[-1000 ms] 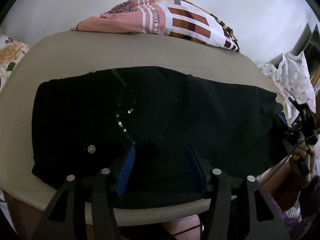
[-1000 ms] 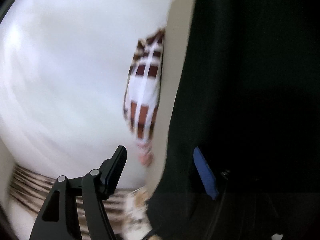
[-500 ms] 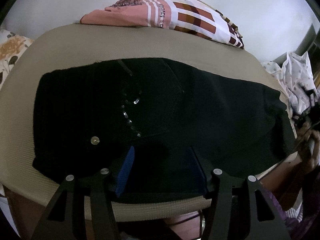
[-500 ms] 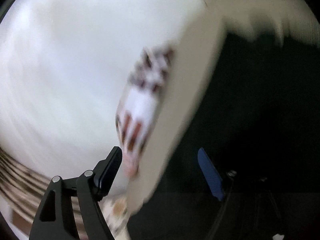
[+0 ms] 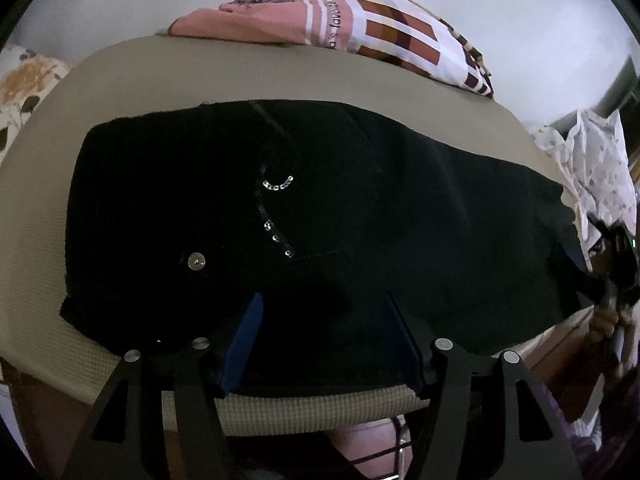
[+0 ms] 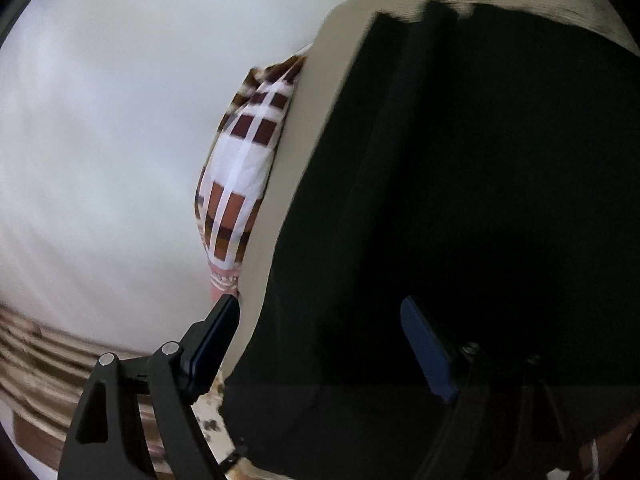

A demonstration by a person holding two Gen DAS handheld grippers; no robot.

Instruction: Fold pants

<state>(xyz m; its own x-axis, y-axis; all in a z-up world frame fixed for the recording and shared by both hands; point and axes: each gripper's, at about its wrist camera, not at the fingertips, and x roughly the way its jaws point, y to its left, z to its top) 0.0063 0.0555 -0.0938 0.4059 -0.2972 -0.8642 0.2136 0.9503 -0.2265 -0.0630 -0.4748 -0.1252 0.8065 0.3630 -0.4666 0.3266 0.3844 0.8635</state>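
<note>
Surface: beige woven-textured padded table top (image 5: 280, 80); carries the garment
Garment: black folded fabric pants (image 5: 400, 220) with sequin trim, lying flat across the table top
Background: pink-and-brown checked cloth (image 5: 380, 32) at the far edge
Left gripper (image 5: 324, 340): jaws parted and just been opening; black cloth lies between the pads, not pinched
Right gripper (image 6: 320, 344): jaws wide and just been opening, straddling the pants' edge; nothing clamped
</note>
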